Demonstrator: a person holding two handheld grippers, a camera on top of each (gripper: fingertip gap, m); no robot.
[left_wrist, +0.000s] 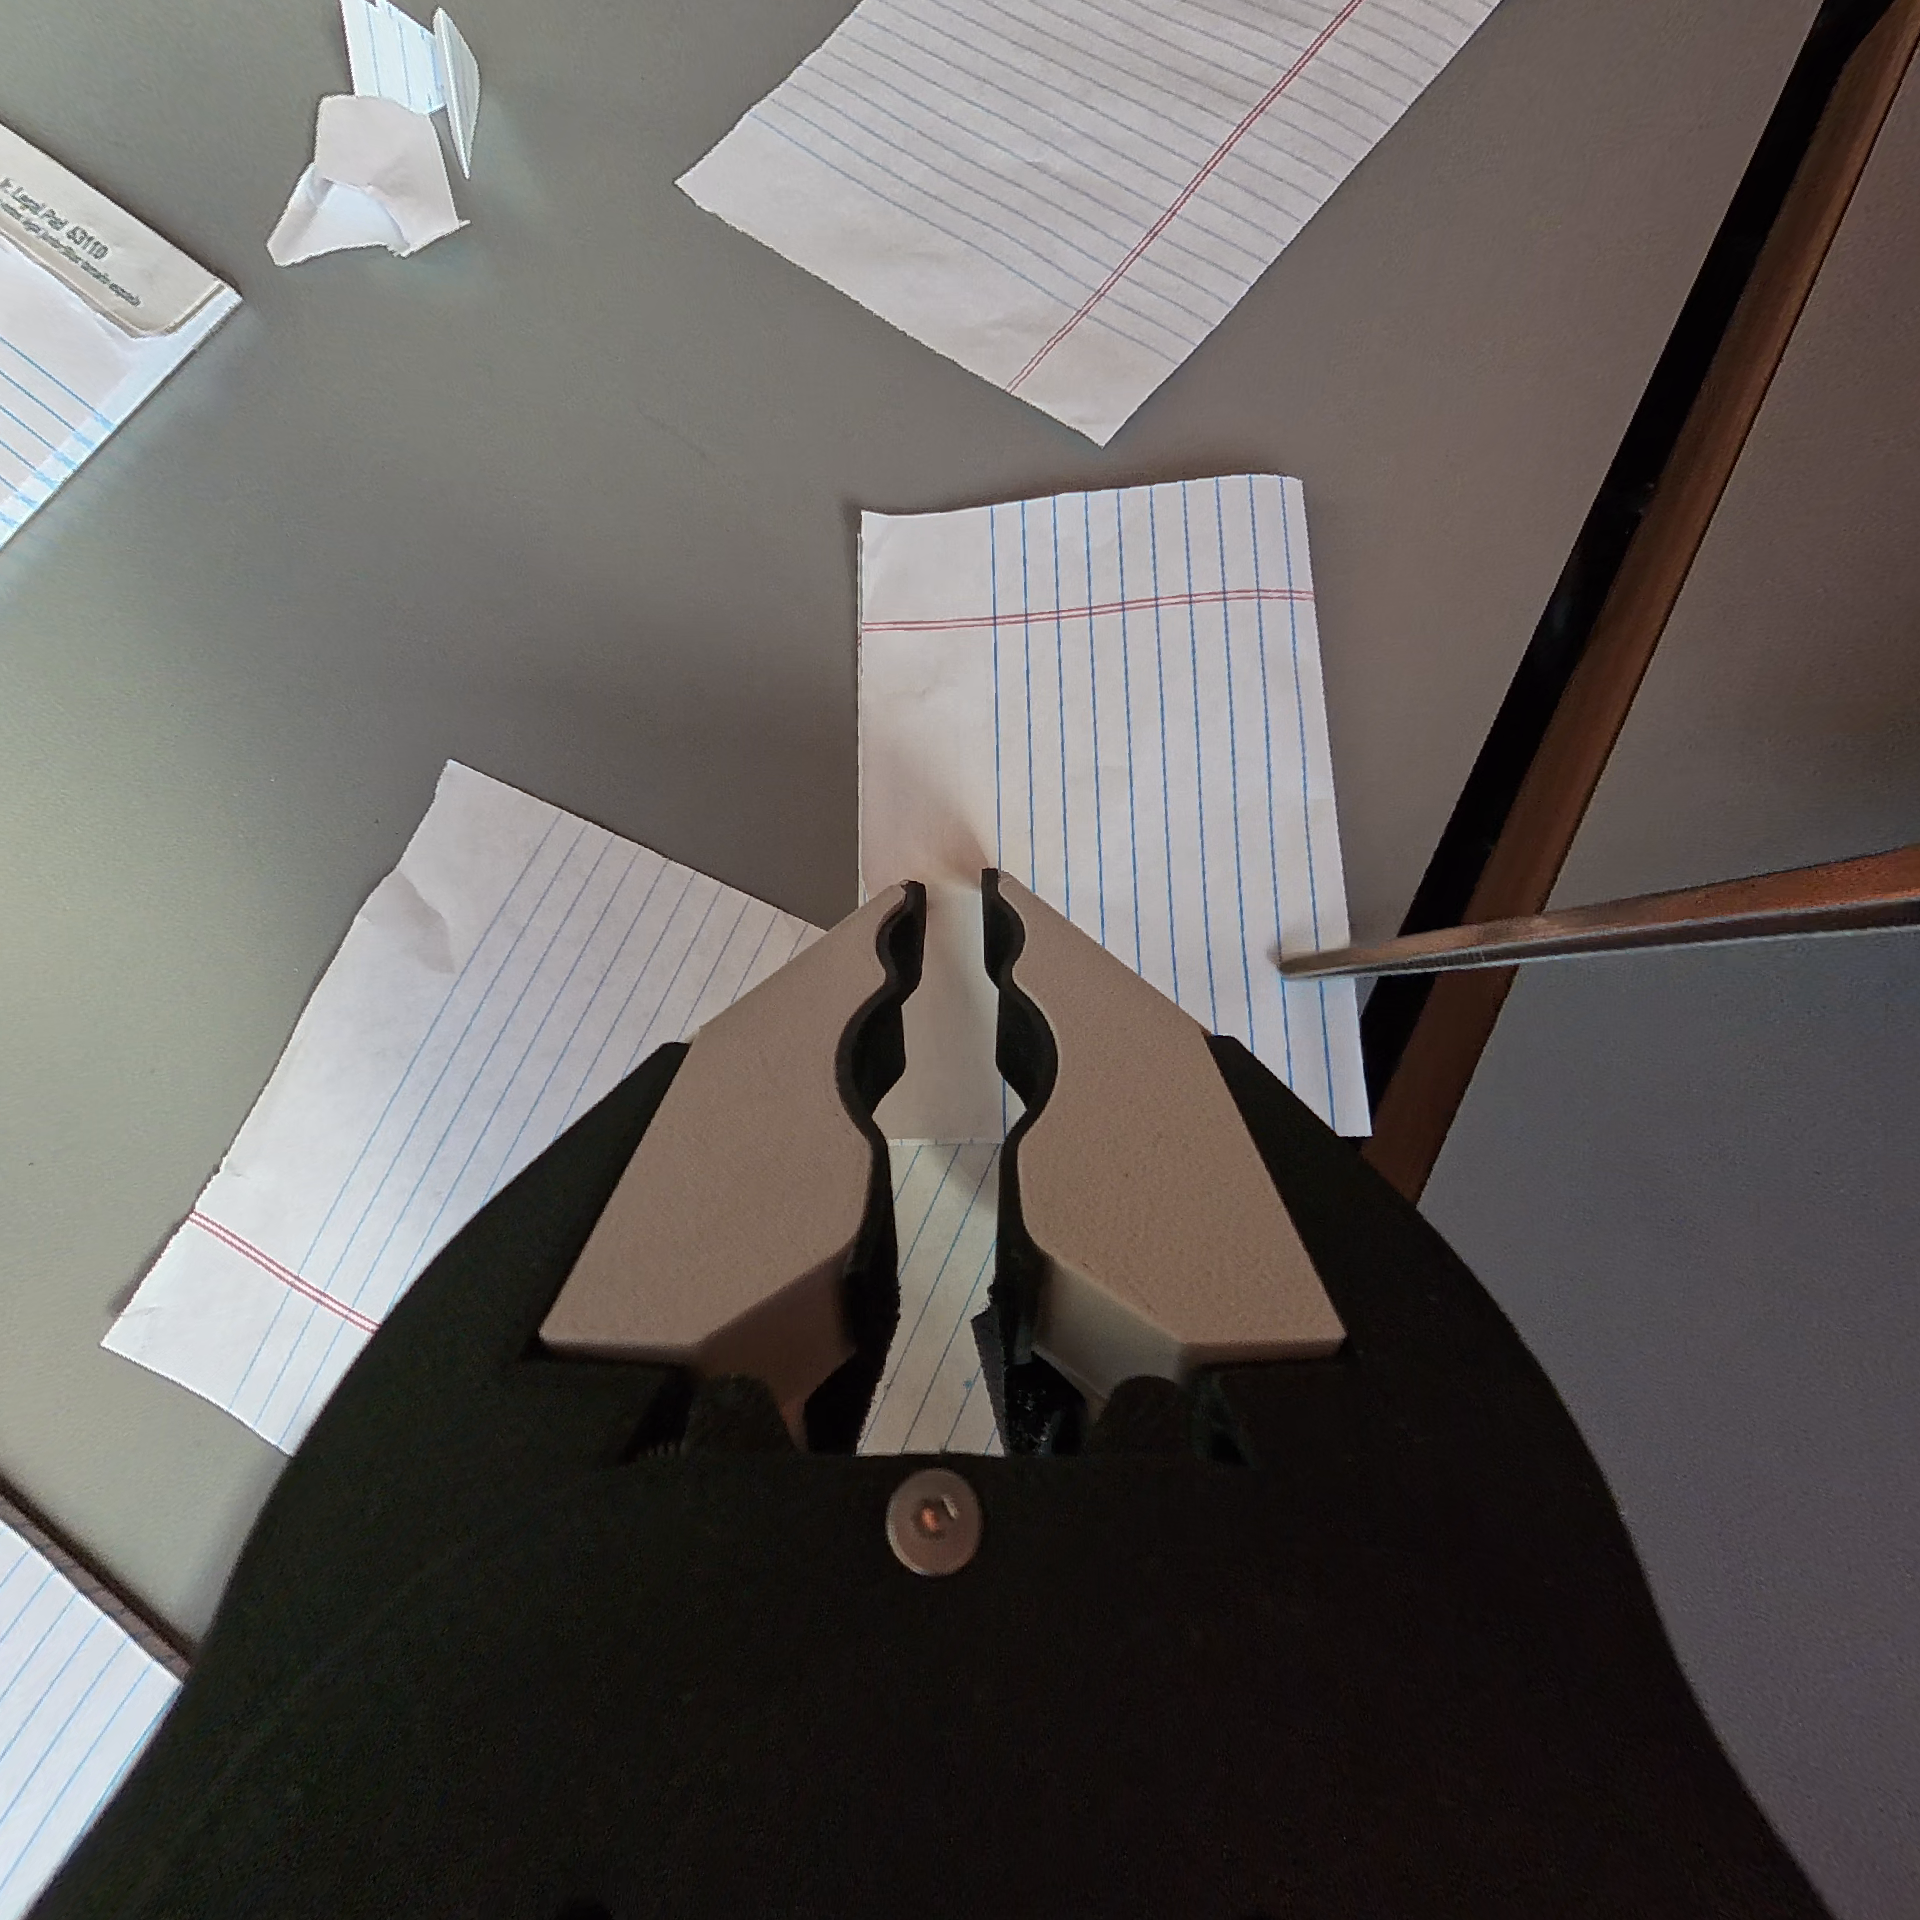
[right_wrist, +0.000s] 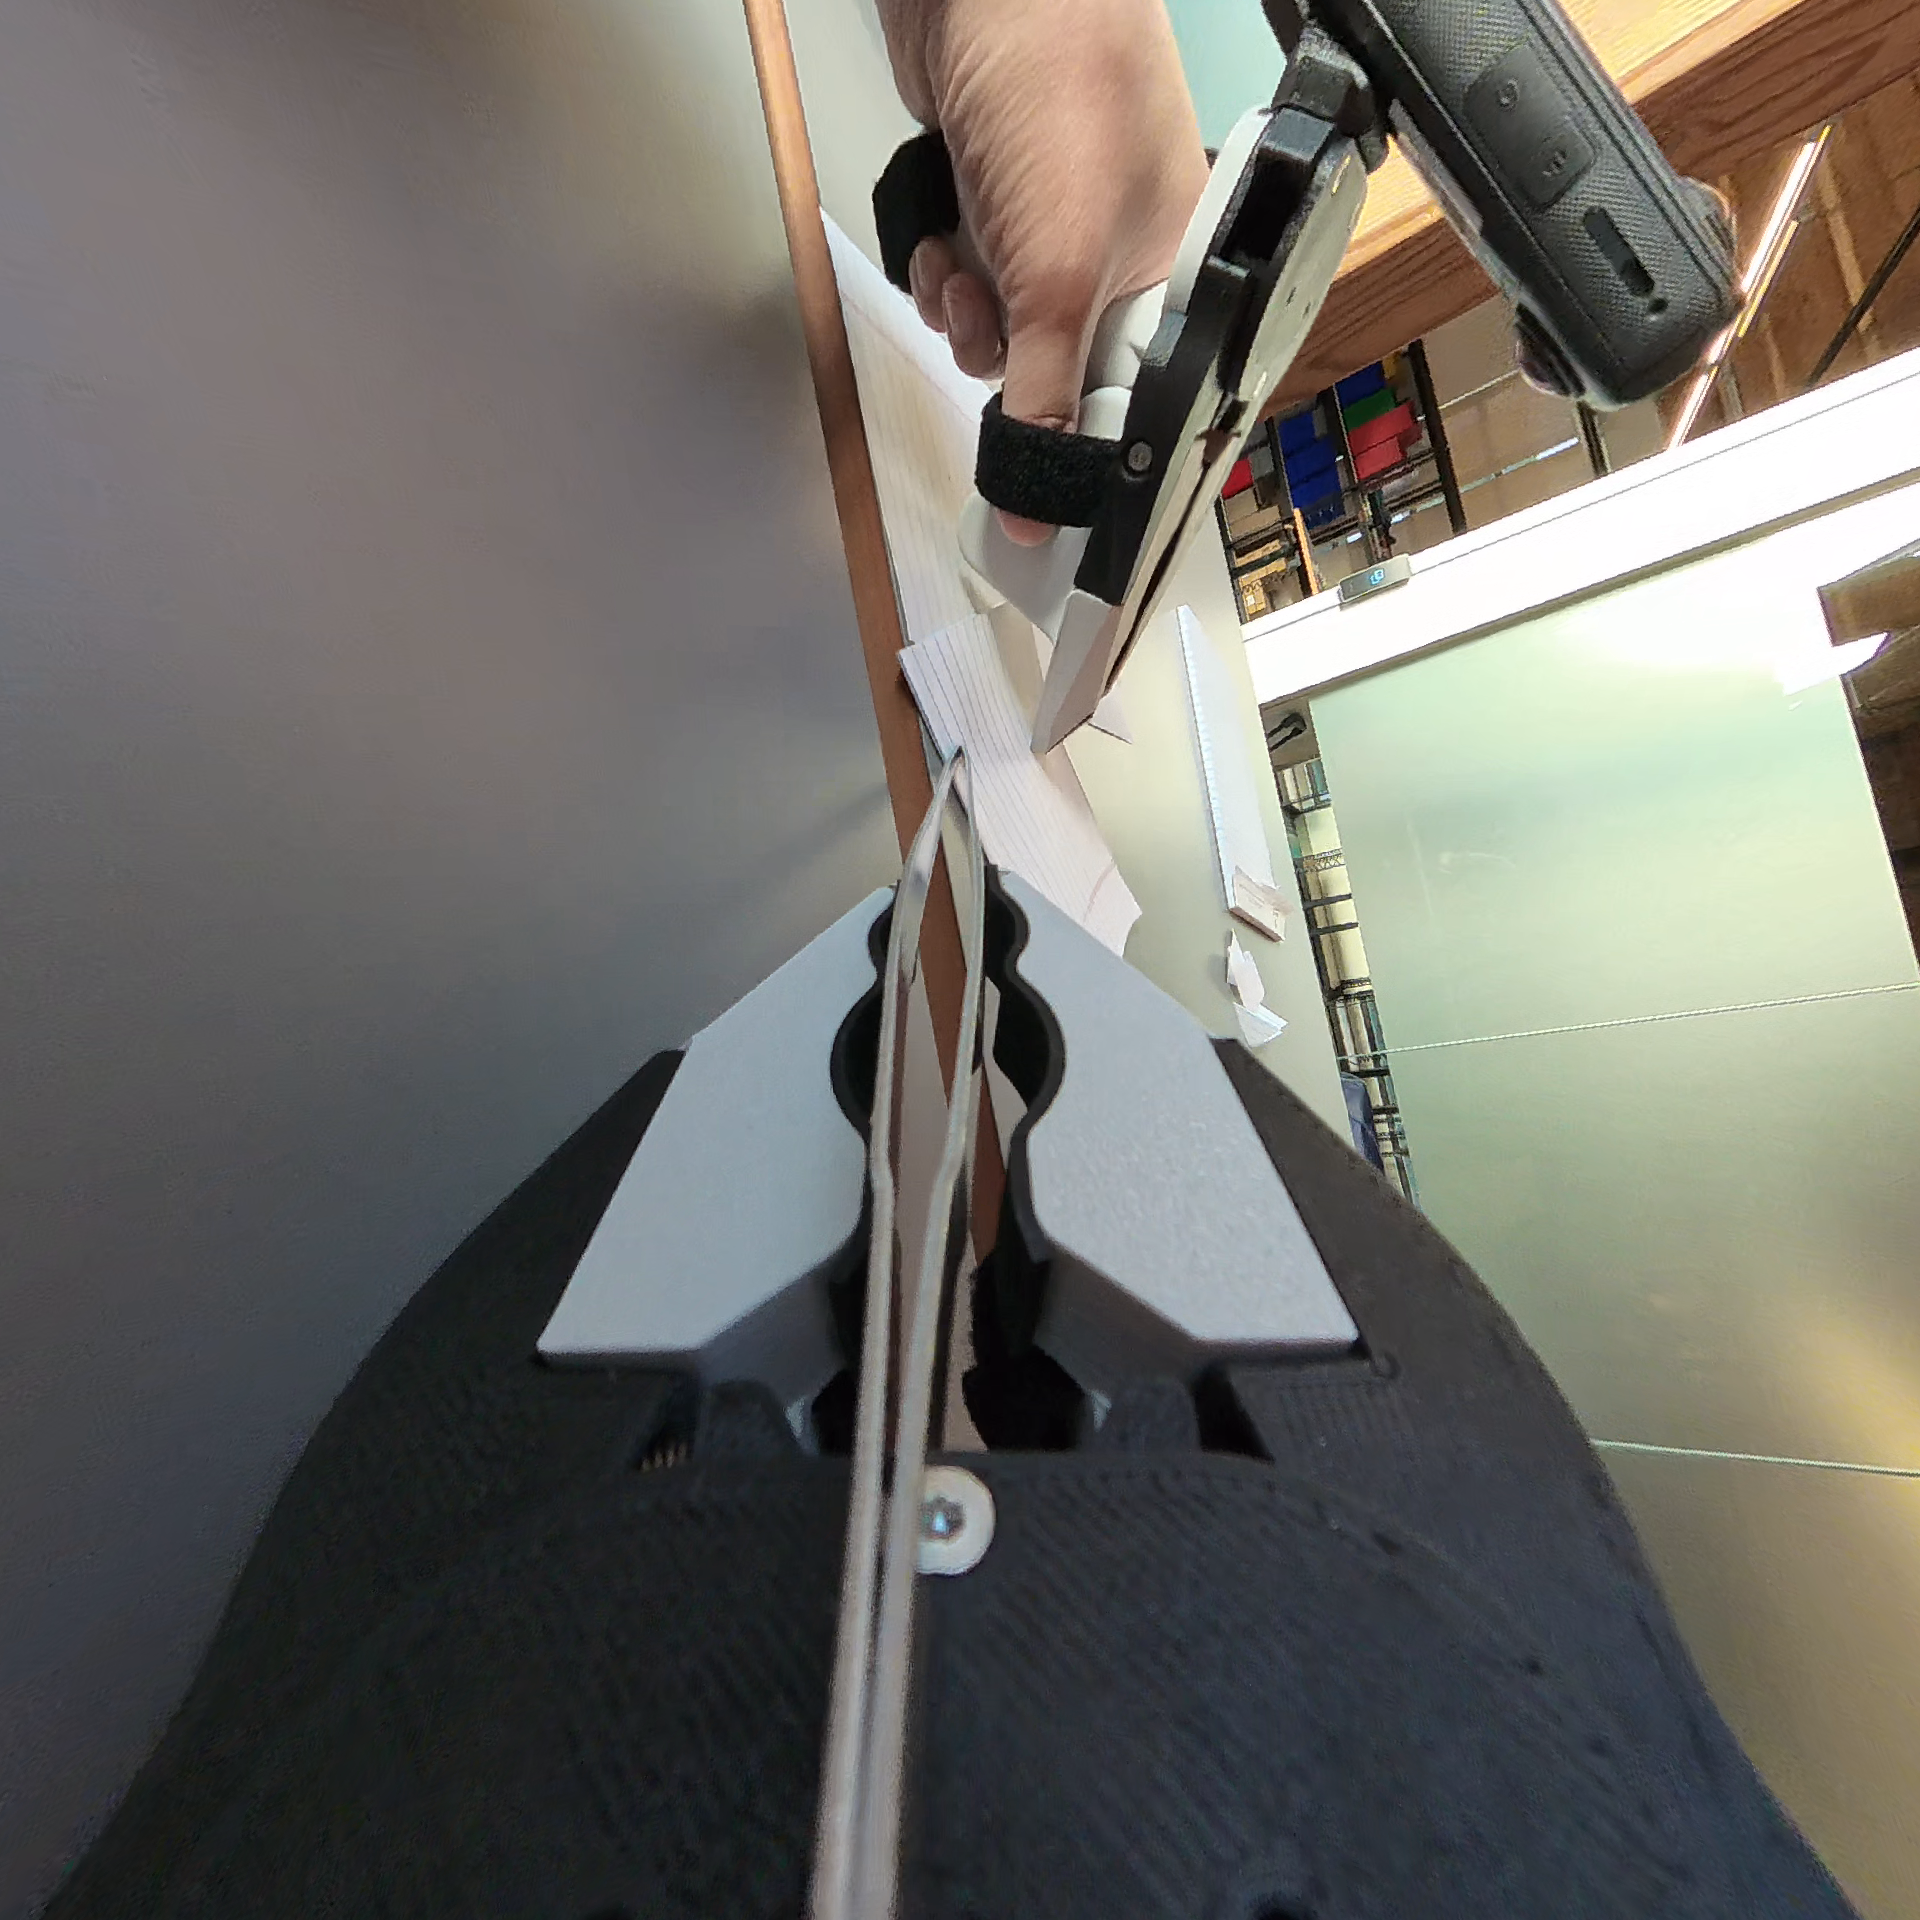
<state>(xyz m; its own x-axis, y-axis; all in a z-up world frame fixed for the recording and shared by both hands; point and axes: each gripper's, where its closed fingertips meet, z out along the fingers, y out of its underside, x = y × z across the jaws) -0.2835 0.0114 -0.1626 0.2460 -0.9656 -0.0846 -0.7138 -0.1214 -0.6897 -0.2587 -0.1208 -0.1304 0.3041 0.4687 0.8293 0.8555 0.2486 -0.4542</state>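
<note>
My left gripper (left_wrist: 951, 883) points down at a lined paper piece (left_wrist: 1122, 748) on the grey table (left_wrist: 520, 582). Its fingertips (left_wrist: 909, 896) rest on the paper, and its jaws stand a narrow gap apart with nothing between them. My right gripper (right_wrist: 945, 888) is shut on thin metal tweezers (right_wrist: 904, 1143). The tweezers (left_wrist: 1558, 925) come in from the right and their closed tips meet the right edge of the same paper (right_wrist: 997, 821). I cannot tell whether they pinch it. The left gripper (right_wrist: 1049, 732) and the hand (right_wrist: 1039, 156) holding it show in the right wrist view.
More lined paper pieces lie at lower left (left_wrist: 416, 1039) and at the top (left_wrist: 1091, 187). A crumpled scrap (left_wrist: 374, 177) and a legal pad (left_wrist: 73, 343) lie at the far left. The table's wood-trimmed edge (left_wrist: 1662, 520) runs just right of the paper. The grippers' ends are close to 15 cm from one another.
</note>
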